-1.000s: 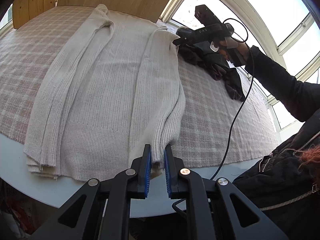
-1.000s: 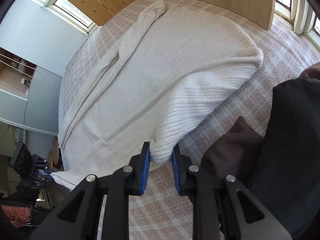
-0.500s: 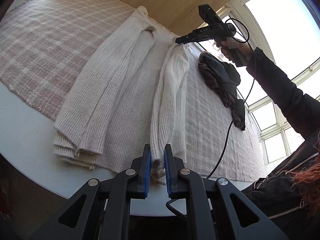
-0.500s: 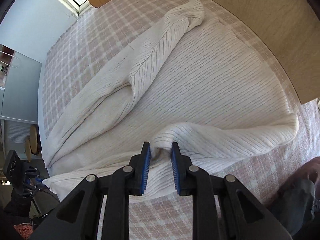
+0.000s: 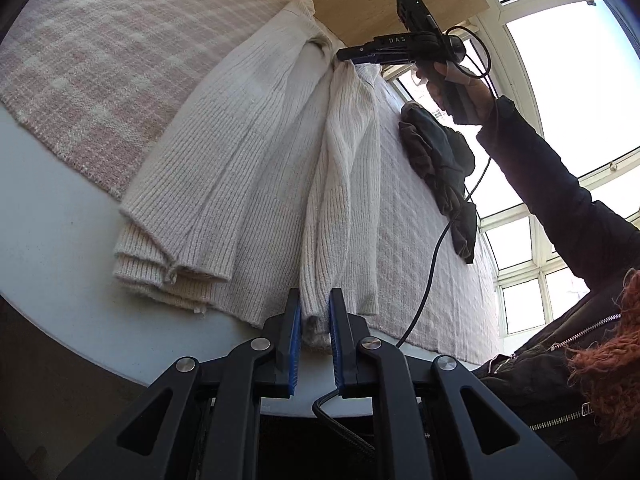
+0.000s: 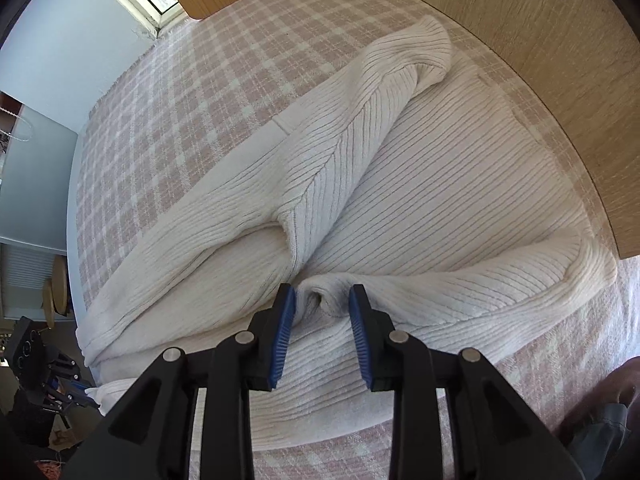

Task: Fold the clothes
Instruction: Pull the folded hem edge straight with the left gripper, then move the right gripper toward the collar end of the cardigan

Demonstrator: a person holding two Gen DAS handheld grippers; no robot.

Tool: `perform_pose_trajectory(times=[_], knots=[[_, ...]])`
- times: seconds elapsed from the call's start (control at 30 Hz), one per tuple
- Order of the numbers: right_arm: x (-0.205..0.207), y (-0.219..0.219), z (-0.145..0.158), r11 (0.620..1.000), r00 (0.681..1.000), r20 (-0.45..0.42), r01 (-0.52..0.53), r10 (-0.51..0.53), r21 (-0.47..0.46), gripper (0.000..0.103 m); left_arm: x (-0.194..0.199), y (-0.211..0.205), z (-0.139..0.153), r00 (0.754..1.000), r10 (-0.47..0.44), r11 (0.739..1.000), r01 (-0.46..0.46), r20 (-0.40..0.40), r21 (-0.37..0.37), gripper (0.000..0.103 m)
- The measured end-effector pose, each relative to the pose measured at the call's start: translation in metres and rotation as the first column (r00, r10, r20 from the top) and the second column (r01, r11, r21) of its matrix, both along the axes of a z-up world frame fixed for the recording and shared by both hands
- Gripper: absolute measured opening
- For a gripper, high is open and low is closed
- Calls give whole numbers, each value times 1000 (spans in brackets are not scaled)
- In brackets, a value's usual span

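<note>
A cream ribbed sweater [image 5: 256,184] lies flat on a pink-and-white checked cloth [image 5: 92,64] that covers a white tabletop [image 5: 60,264]. One sleeve is folded lengthwise over the body along one side; the other side edge is folded inward to form a second long ridge over the body.

Left hand-held gripper [image 5: 314,320]: the blue-padded jaws are pressed together on the lower hem end of the folded side strip, at the near edge of the tabletop. Knit fabric fills the gap between the pads.

Right hand-held gripper [image 6: 322,306]: its jaws have just been opening. They stand spread, with a small bunched tip of the sweater [image 6: 440,200] fabric between them. A gap shows on each side, so the pads no longer pinch the fabric. In the left wrist view this gripper [image 5: 352,54] sits at the far, shoulder end of the same folded strip, held by a hand [image 5: 460,92] in a dark sleeve [image 5: 560,200], with a black cable [image 5: 432,264] hanging from it.

A dark crumpled garment [image 5: 444,164] lies on the checked cloth beside the sweater, apart from it. A wooden panel [image 6: 540,60] borders the far side of the tabletop. Windows [image 5: 560,80] stand behind.
</note>
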State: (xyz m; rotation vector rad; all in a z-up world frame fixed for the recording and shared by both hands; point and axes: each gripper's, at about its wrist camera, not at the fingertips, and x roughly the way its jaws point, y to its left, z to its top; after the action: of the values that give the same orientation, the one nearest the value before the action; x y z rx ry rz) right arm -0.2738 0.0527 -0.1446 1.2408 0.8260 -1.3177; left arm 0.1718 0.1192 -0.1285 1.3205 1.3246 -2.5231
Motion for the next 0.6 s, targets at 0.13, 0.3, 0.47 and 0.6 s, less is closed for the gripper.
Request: perform_pose_trajectory(times=[0.13, 0.3, 0.47, 0.6], knots=[[2, 20, 34, 996, 1000, -24, 13, -15, -89, 29, 4, 4, 11, 999, -23, 999, 24, 34, -39, 13], [46, 59, 49, 988, 993, 105, -43, 59, -151, 29, 4, 15, 36, 997, -54, 991, 59, 46, -117, 13], [120, 76, 1, 983, 983, 82, -159, 166, -87, 29, -48, 26, 51, 988, -156, 969, 149, -19, -197, 13], [131, 85, -14, 979, 985, 69, -151, 161, -136, 35, -84, 34, 16, 972, -223, 954, 233, 74, -190, 13]])
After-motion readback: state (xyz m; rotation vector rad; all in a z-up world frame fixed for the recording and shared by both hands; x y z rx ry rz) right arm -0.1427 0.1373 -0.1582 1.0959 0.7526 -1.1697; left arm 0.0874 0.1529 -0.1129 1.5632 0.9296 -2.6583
